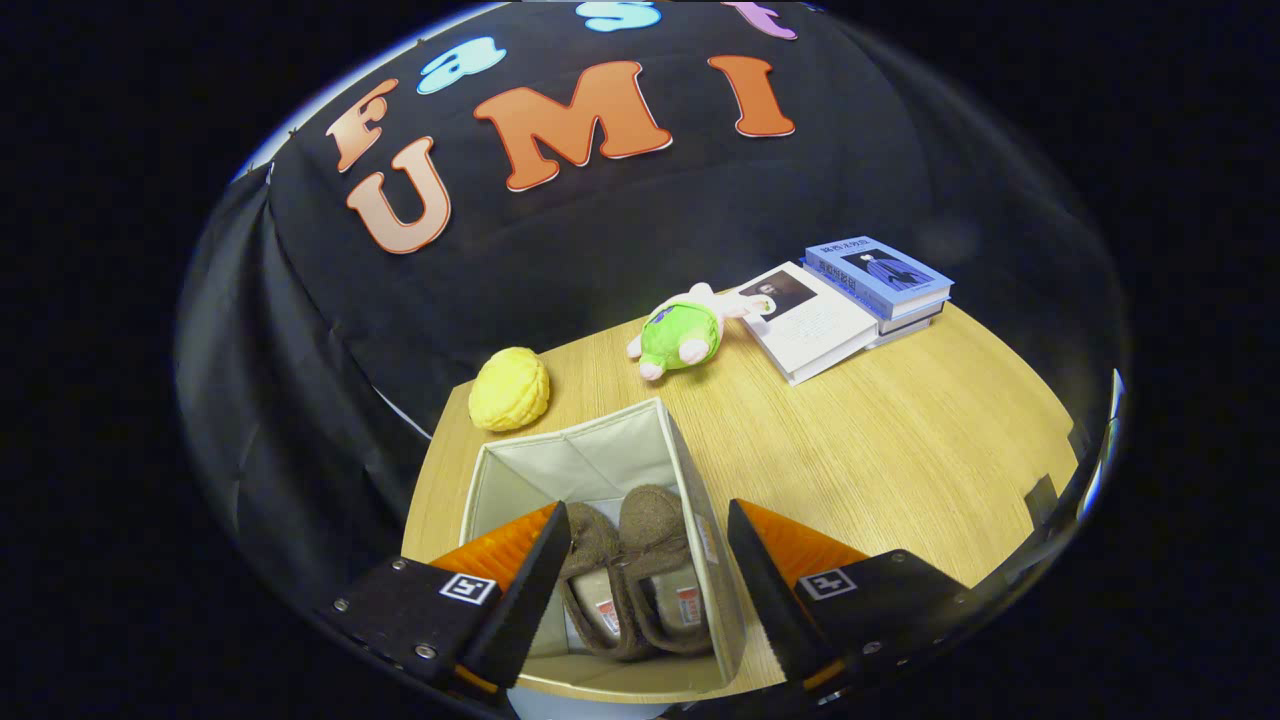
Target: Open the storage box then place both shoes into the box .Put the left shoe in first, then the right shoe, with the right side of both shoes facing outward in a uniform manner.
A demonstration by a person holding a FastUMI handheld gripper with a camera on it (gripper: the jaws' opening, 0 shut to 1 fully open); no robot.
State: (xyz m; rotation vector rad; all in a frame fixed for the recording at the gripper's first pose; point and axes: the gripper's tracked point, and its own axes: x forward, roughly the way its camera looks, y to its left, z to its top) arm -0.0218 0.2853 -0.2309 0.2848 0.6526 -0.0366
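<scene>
With shoes [635, 575] boxed, tongs [645, 560] agape.

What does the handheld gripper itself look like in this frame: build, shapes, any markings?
The gripper has two wedge-shaped fingers that taper toward their tips, with ridged inner faces. Each finger sits on a black, blocky mount fastened with small silver screws. Each mount carries a square black-and-white fiducial tag on top. The fingers are spread apart. No cables, hand or sleeve can be made out.

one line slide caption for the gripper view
Open gripper above the storage box, both brown shoes side by side inside.
</scene>
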